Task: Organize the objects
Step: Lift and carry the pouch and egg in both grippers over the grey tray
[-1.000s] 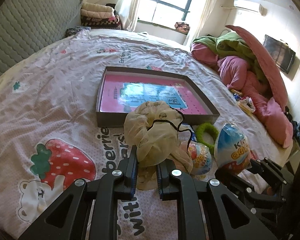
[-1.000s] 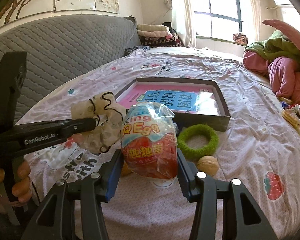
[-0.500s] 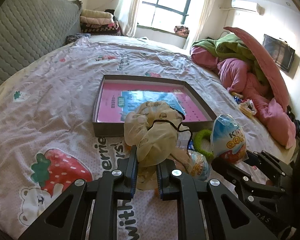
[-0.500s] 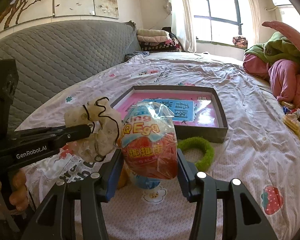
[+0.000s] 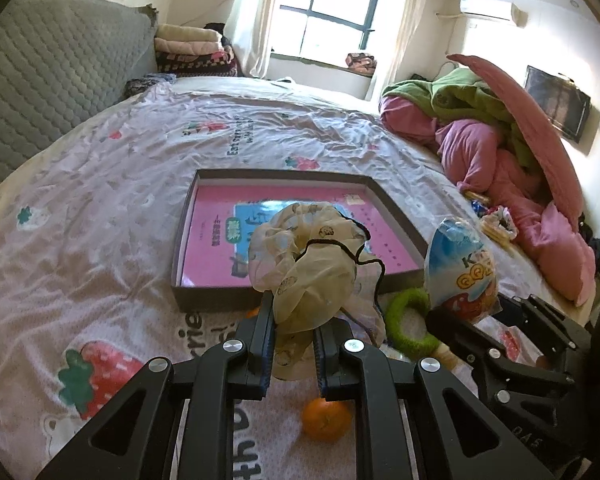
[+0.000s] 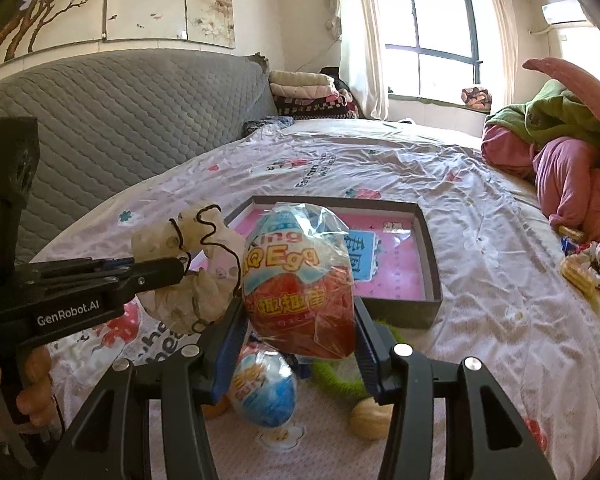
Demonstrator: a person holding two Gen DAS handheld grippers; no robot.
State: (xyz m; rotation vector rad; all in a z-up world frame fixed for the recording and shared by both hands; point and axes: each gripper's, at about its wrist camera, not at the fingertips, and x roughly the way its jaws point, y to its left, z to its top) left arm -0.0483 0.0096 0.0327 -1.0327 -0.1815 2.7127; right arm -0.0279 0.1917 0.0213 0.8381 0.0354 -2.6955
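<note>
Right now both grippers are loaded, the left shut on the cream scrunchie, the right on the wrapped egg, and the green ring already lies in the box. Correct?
Not quite. The green ring is not in the box; it lies on the bedsheet in front of the box's near wall, as the left wrist view shows. The rest holds: left gripper shut on the scrunchie, right gripper on the egg.

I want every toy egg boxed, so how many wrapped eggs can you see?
2. One large wrapped egg is clamped in the right gripper; a smaller blue egg lies on the bedsheet below. Others may be hidden.

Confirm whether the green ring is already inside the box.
No, the green ring lies on the bedsheet outside the box, by its near wall.
</note>
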